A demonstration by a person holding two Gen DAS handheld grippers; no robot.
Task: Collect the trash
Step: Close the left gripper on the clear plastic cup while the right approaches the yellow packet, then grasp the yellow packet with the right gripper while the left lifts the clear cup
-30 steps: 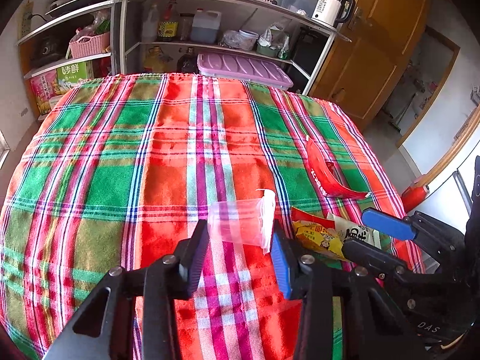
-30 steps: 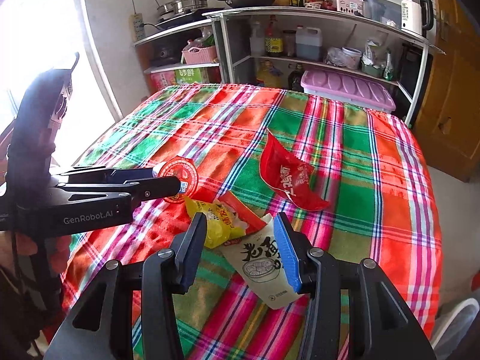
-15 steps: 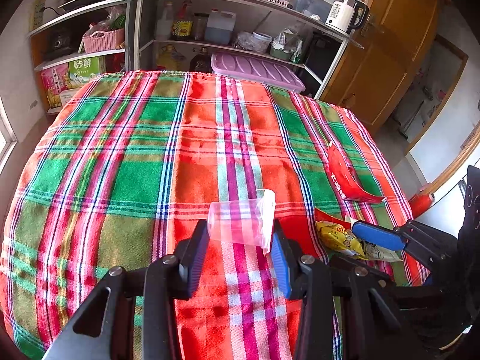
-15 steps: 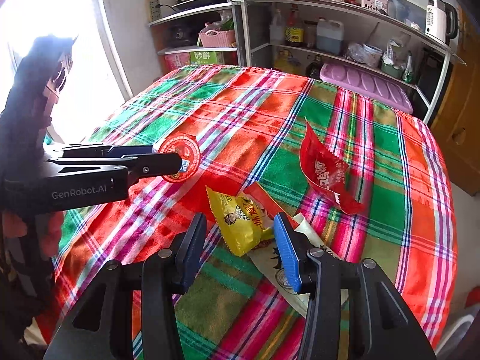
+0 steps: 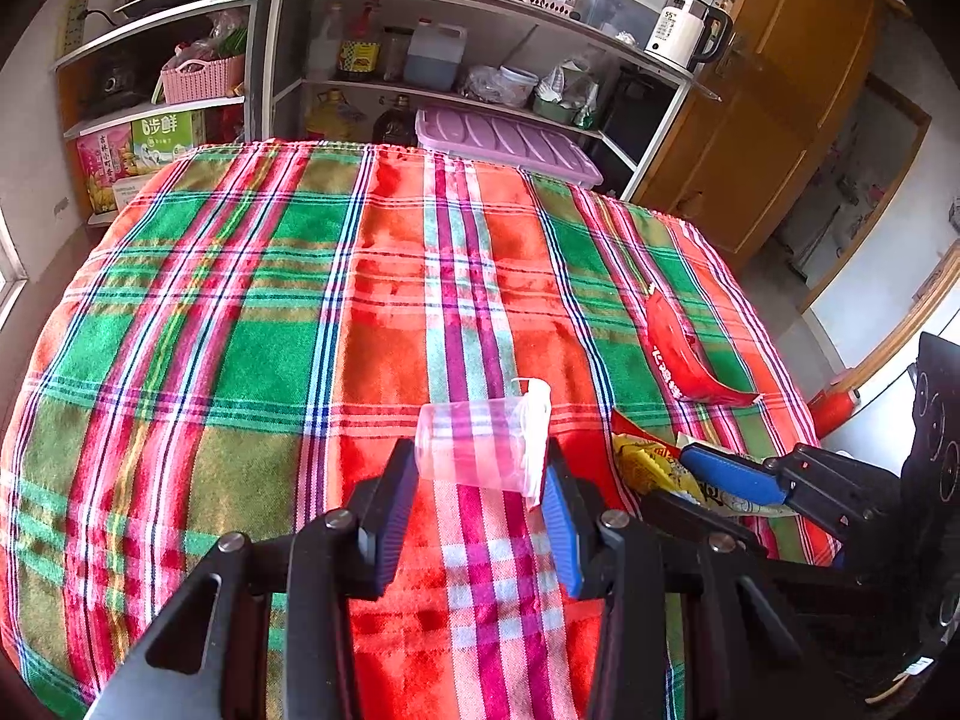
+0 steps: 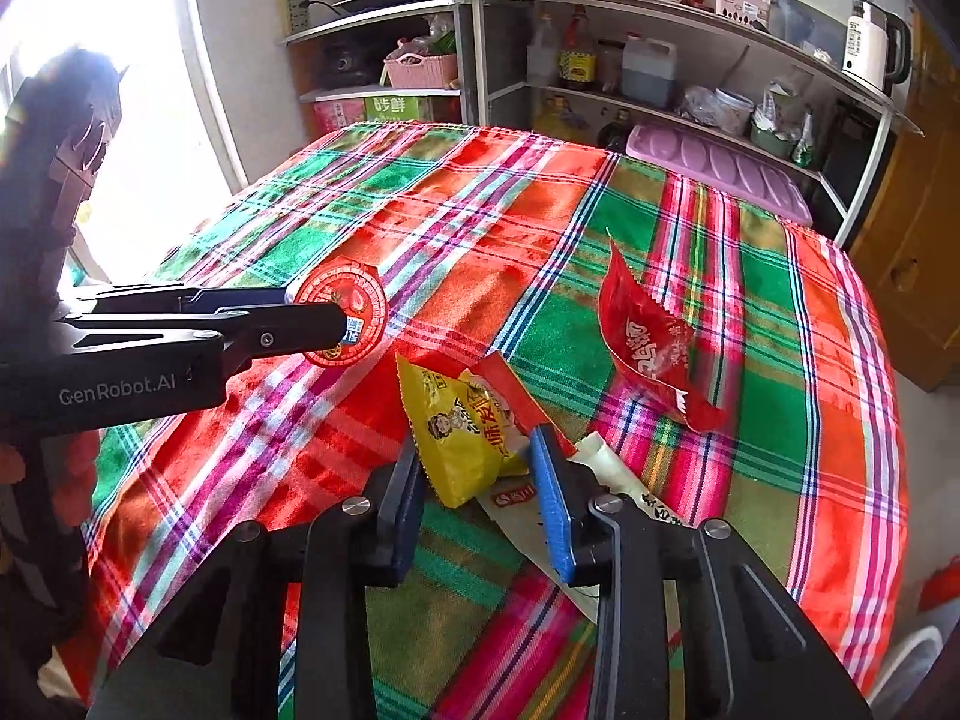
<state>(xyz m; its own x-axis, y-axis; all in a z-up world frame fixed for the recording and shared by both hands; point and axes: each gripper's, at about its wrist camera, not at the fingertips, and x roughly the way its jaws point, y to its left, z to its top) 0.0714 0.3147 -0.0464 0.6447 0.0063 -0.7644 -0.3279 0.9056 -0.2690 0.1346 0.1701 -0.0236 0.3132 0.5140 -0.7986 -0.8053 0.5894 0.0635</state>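
My left gripper (image 5: 480, 501) is shut on a clear plastic cup (image 5: 480, 444) with a peeled red foil lid (image 6: 340, 312), held sideways above the plaid tablecloth (image 5: 240, 360). My right gripper (image 6: 477, 498) is shut on a yellow snack wrapper (image 6: 465, 438), lifted off the cloth, and it shows at the right of the left wrist view (image 5: 708, 483). A white wrapper (image 6: 540, 516) lies under it. A red wrapper (image 6: 651, 339) lies farther right on the cloth, also in the left wrist view (image 5: 684, 360).
A metal shelf unit (image 5: 480, 60) with bottles, a pink basket and a kettle (image 5: 684, 30) stands behind the table. A purple lidded bin (image 5: 510, 144) sits at the far table edge. A wooden cabinet (image 5: 780, 120) is at the right.
My right gripper closed in on the yellow wrapper and raised it from the cloth. The left gripper kept hold of the cup and rose slightly.
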